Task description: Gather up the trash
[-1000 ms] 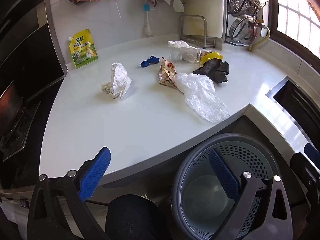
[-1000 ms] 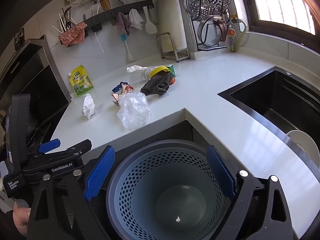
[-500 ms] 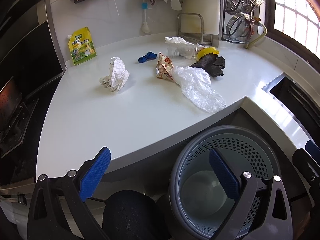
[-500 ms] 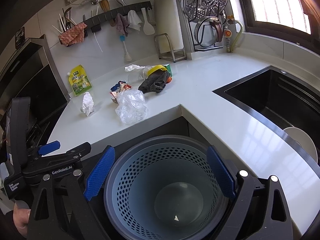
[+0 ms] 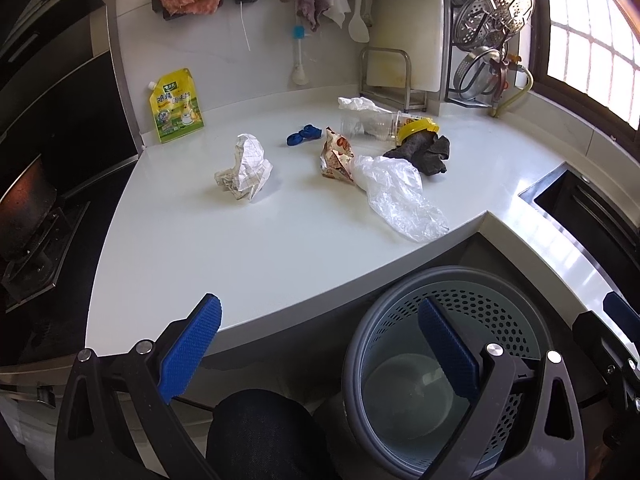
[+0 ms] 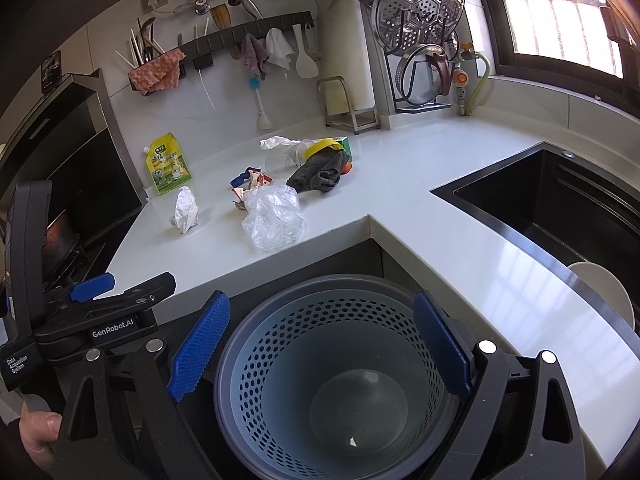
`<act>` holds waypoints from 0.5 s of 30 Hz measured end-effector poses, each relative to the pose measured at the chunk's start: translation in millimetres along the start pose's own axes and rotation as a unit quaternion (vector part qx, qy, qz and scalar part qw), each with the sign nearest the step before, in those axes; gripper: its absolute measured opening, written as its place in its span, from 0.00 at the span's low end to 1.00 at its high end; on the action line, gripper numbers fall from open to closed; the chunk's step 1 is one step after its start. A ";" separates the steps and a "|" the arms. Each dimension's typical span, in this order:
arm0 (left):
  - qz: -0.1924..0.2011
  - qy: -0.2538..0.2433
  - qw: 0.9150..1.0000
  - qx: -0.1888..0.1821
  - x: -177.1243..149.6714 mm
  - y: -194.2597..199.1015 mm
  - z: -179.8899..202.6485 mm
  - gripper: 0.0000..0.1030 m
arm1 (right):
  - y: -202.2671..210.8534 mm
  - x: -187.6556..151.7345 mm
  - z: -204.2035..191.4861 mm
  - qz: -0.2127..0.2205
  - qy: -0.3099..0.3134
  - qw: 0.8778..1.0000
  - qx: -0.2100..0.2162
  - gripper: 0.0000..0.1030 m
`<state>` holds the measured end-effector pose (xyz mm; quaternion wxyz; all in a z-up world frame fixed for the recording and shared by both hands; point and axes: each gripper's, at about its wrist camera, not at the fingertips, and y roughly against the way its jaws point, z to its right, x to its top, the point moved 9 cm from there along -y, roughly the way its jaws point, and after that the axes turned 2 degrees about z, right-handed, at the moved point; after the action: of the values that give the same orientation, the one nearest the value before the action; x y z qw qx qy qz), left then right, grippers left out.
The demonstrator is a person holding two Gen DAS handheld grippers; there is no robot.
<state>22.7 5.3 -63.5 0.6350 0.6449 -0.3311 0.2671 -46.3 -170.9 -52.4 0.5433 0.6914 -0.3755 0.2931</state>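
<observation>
Trash lies on the white counter (image 5: 240, 248): a crumpled paper (image 5: 245, 167), a snack wrapper (image 5: 335, 154), a clear plastic bag (image 5: 400, 196), a blue scrap (image 5: 303, 135), a clear cup with a yellow lid (image 5: 388, 125) and a dark cloth (image 5: 424, 152). A grey perforated bin (image 6: 332, 376) stands on the floor below the counter's edge. My left gripper (image 5: 320, 352) is open and empty, over the counter's edge. My right gripper (image 6: 320, 352) is open and empty, above the bin.
A yellow pouch (image 5: 175, 106) leans on the back wall. A black sink (image 6: 560, 216) with a white plate (image 6: 604, 292) is at the right. A dark stove (image 5: 28, 216) is at the left. Utensils hang on a wall rack (image 6: 240, 40).
Both grippers have drawn back and risen a little; the counter and bin have shifted slightly in view. Nothing was picked up.
</observation>
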 end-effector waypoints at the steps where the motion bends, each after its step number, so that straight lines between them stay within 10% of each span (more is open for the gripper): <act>1: -0.001 0.001 1.000 -0.001 -0.6 0.4 -0.3 0.94 | 0.1 -0.3 -0.5 0.000 0.000 1.000 0.001 0.86; 15: 0.004 0.004 1.000 -0.005 -1.4 8.1 -1.4 0.94 | 1.3 -2.0 -3.5 0.003 -0.004 1.000 0.007 0.86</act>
<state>15.7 7.0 -59.3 0.6385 0.6390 -0.3328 0.2706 -48.4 -167.2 -52.5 0.5362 0.6951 -0.3775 0.2947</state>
